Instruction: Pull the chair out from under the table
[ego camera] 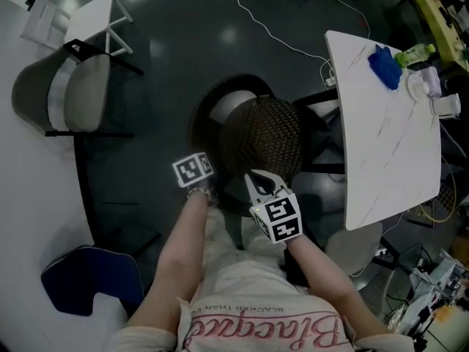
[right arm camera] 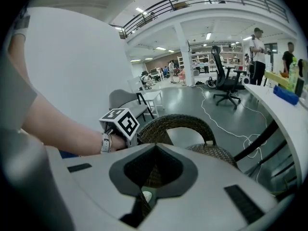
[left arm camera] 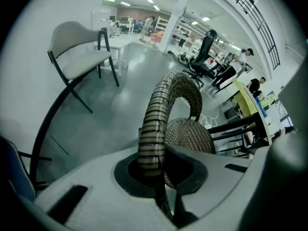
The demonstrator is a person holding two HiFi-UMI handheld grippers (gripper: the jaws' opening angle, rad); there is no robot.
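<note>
A dark wicker chair [ego camera: 264, 134] stands on the grey floor with its seat partly under the white marble table [ego camera: 388, 145]. My left gripper [ego camera: 204, 191] points steeply down at the left end of the curved backrest. In the left gripper view the woven rim [left arm camera: 158, 114] runs between the jaws, and the gripper [left arm camera: 159, 170] is shut on it. My right gripper [ego camera: 260, 185] grips the backrest a little to the right. The right gripper view has wicker [right arm camera: 178, 124] between its jaws [right arm camera: 151, 177], shut on the rim, with the left gripper's marker cube [right arm camera: 120, 121] beside it.
A grey padded chair [ego camera: 73, 94] and a small white table [ego camera: 95, 17] stand far left. A blue seat [ego camera: 88, 281] is near left. A blue cloth [ego camera: 385, 66] and a bottle [ego camera: 414, 53] lie on the marble table. A white cable [ego camera: 271, 35] crosses the floor.
</note>
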